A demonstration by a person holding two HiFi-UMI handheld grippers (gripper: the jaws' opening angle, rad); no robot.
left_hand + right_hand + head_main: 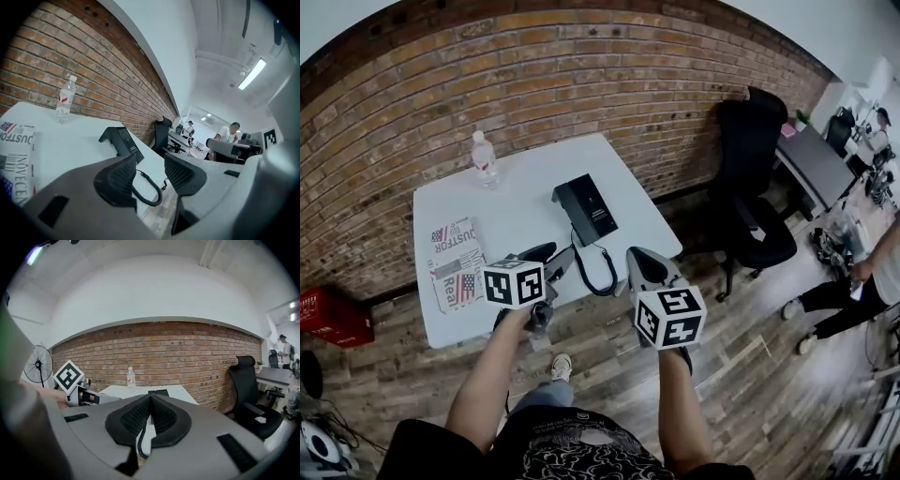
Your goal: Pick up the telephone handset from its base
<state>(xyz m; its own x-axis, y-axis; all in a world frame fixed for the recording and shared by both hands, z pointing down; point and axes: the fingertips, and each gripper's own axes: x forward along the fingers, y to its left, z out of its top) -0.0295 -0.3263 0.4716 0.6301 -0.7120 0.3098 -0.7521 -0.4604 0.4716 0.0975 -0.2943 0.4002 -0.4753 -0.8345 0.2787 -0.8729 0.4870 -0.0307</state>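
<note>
two tools [551, 259] [639, 259] at table [525, 199] edge, cord [594, 292] overhanging

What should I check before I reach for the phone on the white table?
1. Left claw open, nothing between its jaws: ok.
2. Right claw open: not ok, jaws together.
3. Telephone uncovered on the table: ok.
4. Coiled cord out of the way: not ok, it loops at the near table edge.
5. Water bottle and newspaper apart from the phone: ok.
6. Handset seated on base: cannot tell.
</note>
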